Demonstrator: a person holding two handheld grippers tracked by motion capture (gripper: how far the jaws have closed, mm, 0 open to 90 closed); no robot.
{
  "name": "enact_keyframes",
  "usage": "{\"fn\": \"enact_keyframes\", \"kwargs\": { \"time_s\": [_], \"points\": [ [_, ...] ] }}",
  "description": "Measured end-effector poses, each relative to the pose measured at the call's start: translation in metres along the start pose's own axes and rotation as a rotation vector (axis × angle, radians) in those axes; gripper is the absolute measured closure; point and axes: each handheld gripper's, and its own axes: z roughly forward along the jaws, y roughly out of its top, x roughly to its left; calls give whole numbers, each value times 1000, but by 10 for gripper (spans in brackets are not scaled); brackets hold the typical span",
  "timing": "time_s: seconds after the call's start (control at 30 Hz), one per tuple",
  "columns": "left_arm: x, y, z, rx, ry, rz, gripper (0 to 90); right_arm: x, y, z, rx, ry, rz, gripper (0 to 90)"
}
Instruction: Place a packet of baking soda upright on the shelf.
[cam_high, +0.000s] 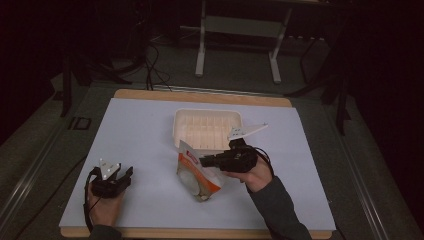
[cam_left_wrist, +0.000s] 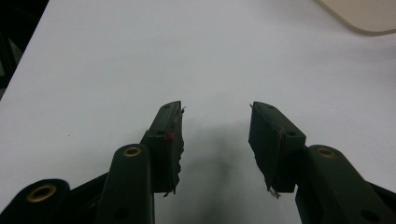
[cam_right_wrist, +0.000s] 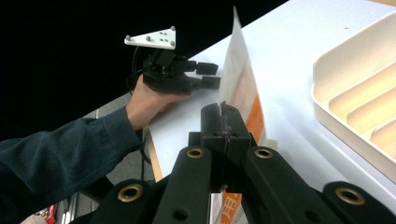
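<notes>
The right gripper (cam_high: 202, 161) has its fingers clamped on the top edge of an orange-and-white bag (cam_high: 196, 176), which stands on the table (cam_high: 140, 135) just in front of a white tray (cam_high: 207, 128). The left gripper (cam_left_wrist: 215, 135) rests apart, fingers spread, nothing between them

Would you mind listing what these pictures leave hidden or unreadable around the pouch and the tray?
- Print on the pouch: too small and dim in the high view; seen edge-on and cut by the bottom edge in the right gripper view.
- Pouch contents: hidden by its own wall.
- Tray: near rim covered by the pouch and right gripper in the high view; cut off by the frame edge in both gripper views.
</notes>
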Motion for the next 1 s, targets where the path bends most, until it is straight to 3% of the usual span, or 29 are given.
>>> {"fn": "enact_keyframes", "kwargs": {
  "time_s": [1.0],
  "points": [
    [0, 0, 0, 0, 3, -1, 541, -9, 5, -24, -51, -46, 19, 900]
  ]
}}
